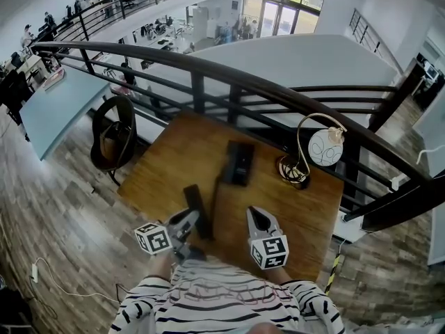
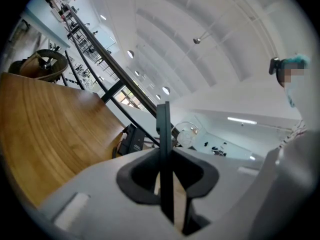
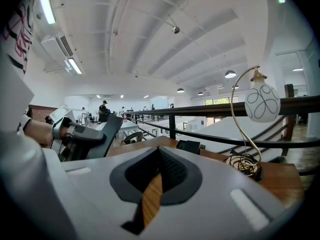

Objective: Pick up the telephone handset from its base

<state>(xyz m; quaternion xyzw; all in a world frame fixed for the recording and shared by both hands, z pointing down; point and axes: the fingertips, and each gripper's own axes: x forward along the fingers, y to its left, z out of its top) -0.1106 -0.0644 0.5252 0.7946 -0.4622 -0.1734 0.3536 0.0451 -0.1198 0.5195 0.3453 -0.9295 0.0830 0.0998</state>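
Note:
The black telephone handset (image 1: 195, 207) is off its base, raised over the near part of the wooden table (image 1: 309, 218). My left gripper (image 1: 186, 223) is shut on its lower end. In the left gripper view the handset (image 2: 163, 129) stands edge-on between the pads of the left gripper (image 2: 167, 161). The black base (image 1: 238, 162) lies at the table's middle, a dark cord (image 1: 215, 199) running from it toward the handset. My right gripper (image 1: 258, 220) hovers to the right of the handset, shut and empty. From the right gripper view (image 3: 159, 156) the handset (image 3: 102, 134) and base (image 3: 189, 146) both show.
A brass lamp with a round white shade (image 1: 325, 147) stands at the table's right far corner. A black railing (image 1: 201, 82) runs just behind the table. A round dark chair (image 1: 113, 132) sits on the wood floor to the left.

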